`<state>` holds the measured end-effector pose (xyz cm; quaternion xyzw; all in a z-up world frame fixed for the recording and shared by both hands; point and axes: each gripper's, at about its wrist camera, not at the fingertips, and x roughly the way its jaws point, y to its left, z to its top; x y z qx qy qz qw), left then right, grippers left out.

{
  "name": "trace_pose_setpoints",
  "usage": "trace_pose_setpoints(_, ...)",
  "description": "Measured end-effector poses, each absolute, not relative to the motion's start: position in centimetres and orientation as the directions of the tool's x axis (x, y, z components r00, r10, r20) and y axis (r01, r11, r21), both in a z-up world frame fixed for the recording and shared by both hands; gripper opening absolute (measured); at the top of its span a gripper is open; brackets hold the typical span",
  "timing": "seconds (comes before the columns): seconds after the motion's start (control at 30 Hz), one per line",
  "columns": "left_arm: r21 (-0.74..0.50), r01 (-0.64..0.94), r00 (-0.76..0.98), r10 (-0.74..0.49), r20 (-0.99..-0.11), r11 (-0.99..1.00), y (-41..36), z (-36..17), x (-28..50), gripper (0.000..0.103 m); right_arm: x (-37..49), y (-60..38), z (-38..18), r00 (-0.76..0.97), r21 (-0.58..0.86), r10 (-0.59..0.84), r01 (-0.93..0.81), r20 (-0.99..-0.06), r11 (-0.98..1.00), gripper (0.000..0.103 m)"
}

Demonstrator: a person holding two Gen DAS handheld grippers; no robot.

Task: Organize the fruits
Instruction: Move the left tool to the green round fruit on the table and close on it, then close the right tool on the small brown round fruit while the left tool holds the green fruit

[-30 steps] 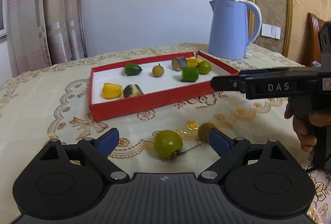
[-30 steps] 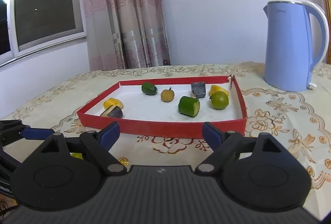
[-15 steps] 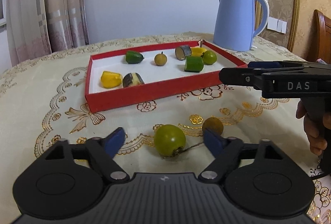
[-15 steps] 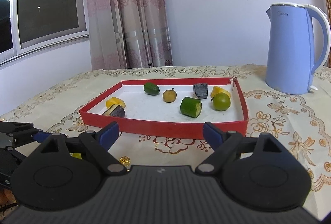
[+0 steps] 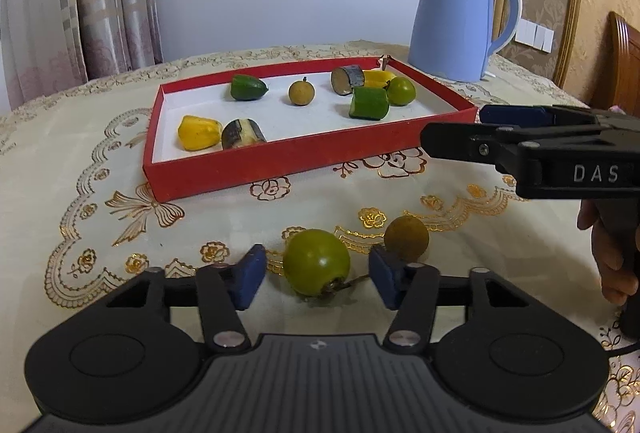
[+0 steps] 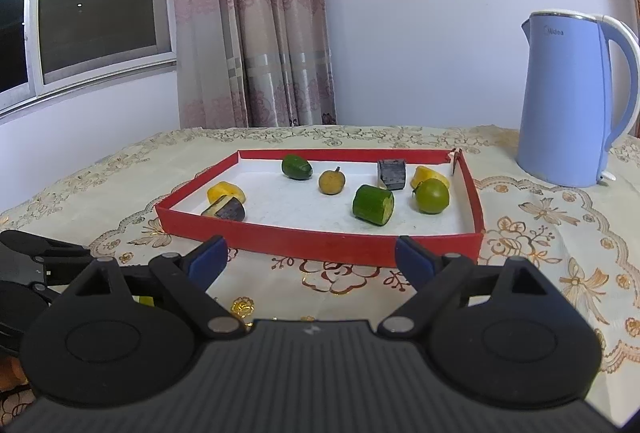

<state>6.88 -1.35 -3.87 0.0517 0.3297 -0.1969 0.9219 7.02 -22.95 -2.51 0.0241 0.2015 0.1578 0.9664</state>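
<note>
A green round fruit (image 5: 317,260) with a stem lies on the tablecloth between the open fingers of my left gripper (image 5: 316,278); the pads stand apart from it on both sides. A brown longan (image 5: 406,237) lies just beyond the right finger. A red tray (image 5: 256,164) holds several fruit and vegetable pieces. My right gripper (image 6: 312,259) is open and empty, in front of the tray's (image 6: 320,242) near wall. It shows from the side in the left wrist view (image 5: 456,137).
A blue electric kettle (image 5: 460,21) stands behind the tray's right corner, also in the right wrist view (image 6: 576,105). The person's hand (image 5: 612,257) holds the right gripper at the right edge. Curtains and a wall lie behind the table.
My left gripper has narrowed around the green fruit and come closer to it. The right gripper has barely moved.
</note>
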Motion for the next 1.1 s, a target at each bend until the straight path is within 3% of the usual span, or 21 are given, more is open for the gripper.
trace_pose_setpoints(0.27,-0.061,0.378,0.704,-0.329,-0.63,0.924,-1.0,-3.9,7.1,0.034,6.9,-22.7,-2.5,0.869,0.093,0.315,-0.303,-0.381,0.948,0.09)
trace_pose_setpoints(0.53,-0.06,0.353,0.725,-0.313,-0.613,0.934,-0.8,-3.7,6.8,0.034,7.0,-22.5,-2.7,0.849,0.057,0.316,-0.324,-0.423,0.944,0.09)
trace_pose_setpoints(0.7,0.016,0.315,0.777,-0.248,-0.579,0.949,-0.8,-3.1,6.6,0.034,7.0,-21.6,-3.1,0.826,0.024,0.347,-0.376,-0.445,0.926,0.089)
trace_pose_setpoints(0.87,0.035,0.272,0.806,-0.208,-0.554,0.962,-0.4,-2.7,7.4,0.034,6.7,-20.5,-3.5,0.802,-0.007,0.383,-0.434,-0.458,0.901,0.083)
trace_pose_setpoints(1.1,0.09,0.214,0.847,-0.139,-0.513,0.973,0.1,-2.3,7.8,0.034,7.2,-20.1,-3.9,0.77,0.024,0.41,-0.458,-0.488,0.889,0.064)
